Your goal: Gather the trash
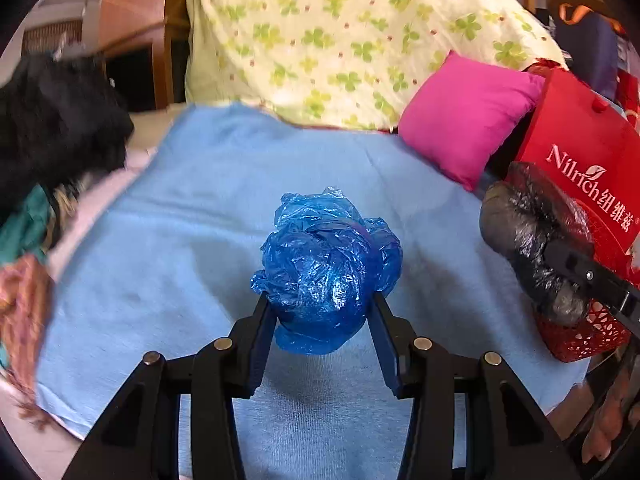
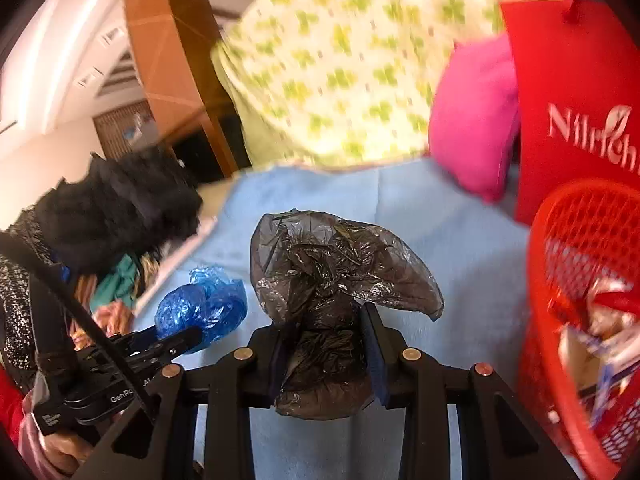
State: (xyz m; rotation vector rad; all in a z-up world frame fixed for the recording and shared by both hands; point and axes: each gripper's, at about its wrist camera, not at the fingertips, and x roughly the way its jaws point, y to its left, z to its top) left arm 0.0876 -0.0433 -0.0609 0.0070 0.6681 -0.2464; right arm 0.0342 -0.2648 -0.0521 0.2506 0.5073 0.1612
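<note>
The left tongs (image 1: 324, 312) are clamping a crumpled blue plastic bag (image 1: 326, 264) at frame centre; the right tongs (image 2: 326, 336) are pinching a crumpled black plastic bag (image 2: 336, 280). Both are hanging above the blue blanket (image 1: 180, 220); dropping them into the red basket (image 2: 560, 240) at right, already holding wrappers, is seemingly remaining.

Bed corner, warm indoor light

Light blue blanket (image 1: 192, 208) as bed cover; clover-print quilt (image 1: 340, 40) heaped behind; pink cushion (image 1: 468, 120) beside it; brown wooden headboard (image 2: 168, 52); pale wall (image 2: 44, 160); black furry garment (image 1: 52, 120) at left.
</note>
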